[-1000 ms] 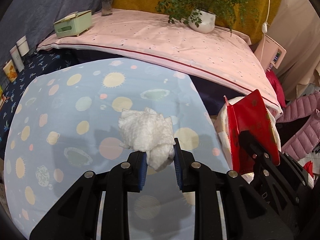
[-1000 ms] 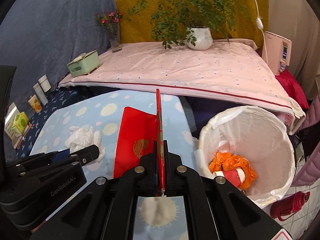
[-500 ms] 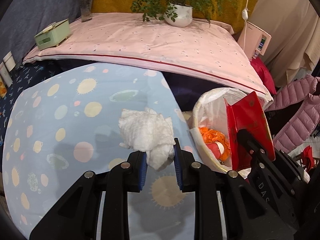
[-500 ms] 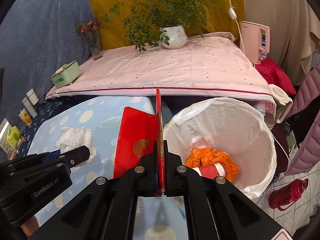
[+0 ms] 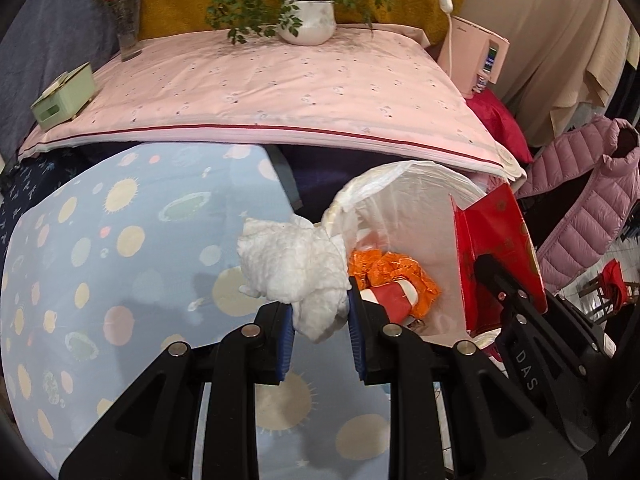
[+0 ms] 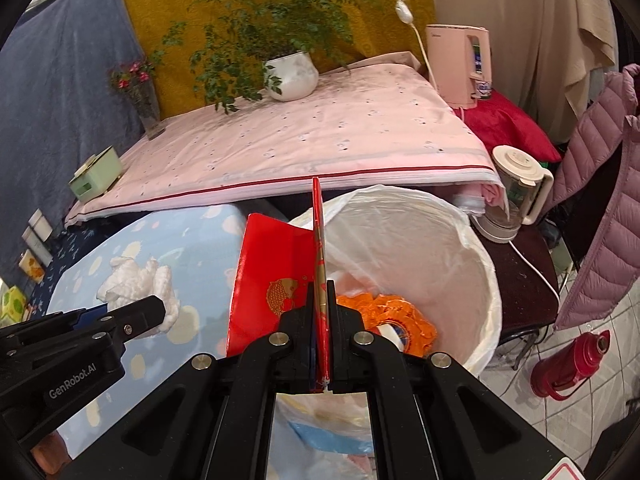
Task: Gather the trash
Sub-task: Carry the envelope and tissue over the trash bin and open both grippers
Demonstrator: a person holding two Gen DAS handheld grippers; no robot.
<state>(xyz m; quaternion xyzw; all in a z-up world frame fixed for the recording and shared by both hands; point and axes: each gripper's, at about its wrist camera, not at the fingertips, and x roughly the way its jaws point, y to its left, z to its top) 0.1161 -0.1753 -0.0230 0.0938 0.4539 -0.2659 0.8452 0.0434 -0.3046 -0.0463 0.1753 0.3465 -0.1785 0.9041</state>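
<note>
The left gripper (image 5: 320,320) has its jaws clamped on a crumpled white wad of tissue paper (image 5: 296,268), which bulges out ahead of the blue pads (image 5: 285,340) and above them. Under the jaws lies the pale blue tabletop cloth with sun and planet spots (image 5: 120,248); just past the jaws to their right stands the round bin lined with a white plastic bag (image 5: 404,216), and the wad hangs at its near rim. Inside the bin, ahead of the right-hand pad, lie crumpled orange wrapping (image 5: 396,272) and a red-and-white paper cup (image 5: 390,300).

The right gripper (image 6: 320,328) has its jaws pressed together on a folded red card envelope with a gold fish print (image 6: 272,280), held edge-on and upright. One flap spreads to the left of the jaws, and the bin's mouth opens ahead and to their right.
</note>
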